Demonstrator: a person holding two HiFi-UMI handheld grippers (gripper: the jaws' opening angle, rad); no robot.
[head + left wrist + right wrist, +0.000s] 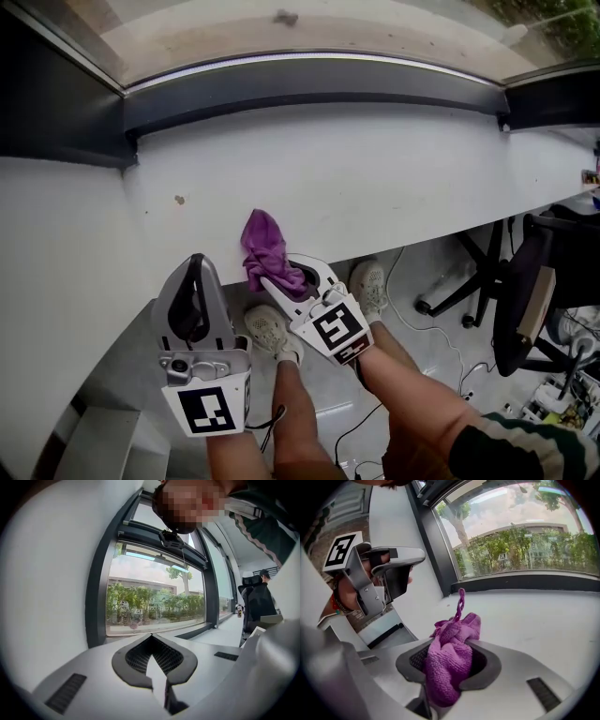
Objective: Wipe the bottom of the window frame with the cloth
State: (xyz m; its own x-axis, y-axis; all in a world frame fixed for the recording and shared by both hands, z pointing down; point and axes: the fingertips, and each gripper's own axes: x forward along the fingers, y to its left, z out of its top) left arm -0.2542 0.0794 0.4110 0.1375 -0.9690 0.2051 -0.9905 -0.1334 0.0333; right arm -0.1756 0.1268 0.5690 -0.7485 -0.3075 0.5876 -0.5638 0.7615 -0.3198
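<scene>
In the head view, the right gripper sits low in the centre with its fingers clamped on the bunched purple cloth, which pokes up over the near edge of the white sill; the left gripper hangs just to its left, short of the sill; the dark bottom rail of the window frame runs left to right across the upper part of the frame, with the bare width of the sill between it and the cloth. In the left gripper view, that gripper's fingers are together with nothing between them, pointing towards the glass. In the right gripper view, the cloth fills the gap between the fingers at lower centre, a twisted tag sticking up from it, and the rail crosses the frame above it. The cloth is not touching the rail; the wipe likely calls for the right gripper, the one carrying it, to reach forward and then travel along the rail's length.
</scene>
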